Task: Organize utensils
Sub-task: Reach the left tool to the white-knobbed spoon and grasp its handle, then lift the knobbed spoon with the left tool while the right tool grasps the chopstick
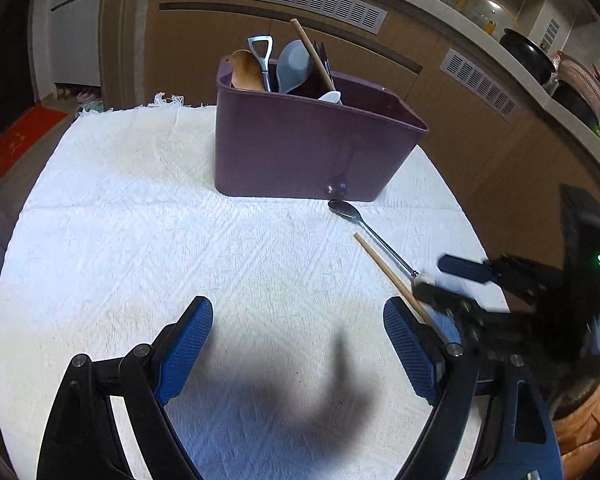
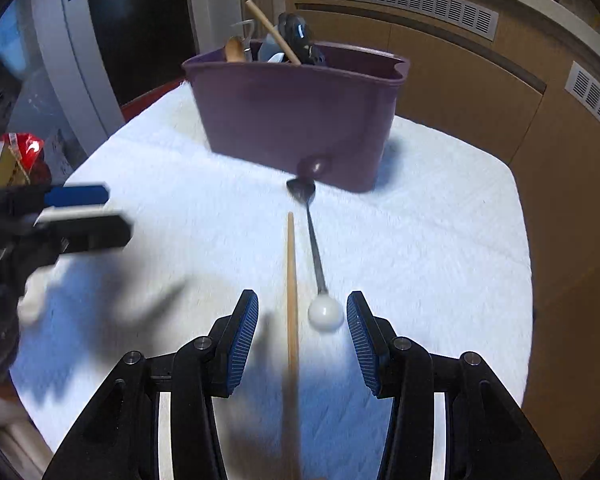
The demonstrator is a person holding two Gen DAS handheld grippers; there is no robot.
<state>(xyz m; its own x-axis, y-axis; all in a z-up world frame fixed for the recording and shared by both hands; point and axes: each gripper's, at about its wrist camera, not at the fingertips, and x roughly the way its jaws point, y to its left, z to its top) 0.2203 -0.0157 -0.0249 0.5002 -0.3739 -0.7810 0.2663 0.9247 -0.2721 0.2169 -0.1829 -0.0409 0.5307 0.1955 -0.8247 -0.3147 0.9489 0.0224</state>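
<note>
While the right hand-held gripper (image 2: 302,336) gapes empty, spoon (image 2: 315,248): light, stiff, slippery; grip mid-stem, knob at six o'clock.

right gripper (image 2: 302,334) open over the wooden chopstick (image 2: 291,300) and ball-handled spoon (image 2: 314,236), both just short of the purple bin (image 2: 300,120).

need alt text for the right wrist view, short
The right gripper is open above a white cloth, with a wooden chopstick and the white ball end of a metal spoon between its fingers. Behind stands a purple bin holding utensils; the left gripper shows at left.
</note>
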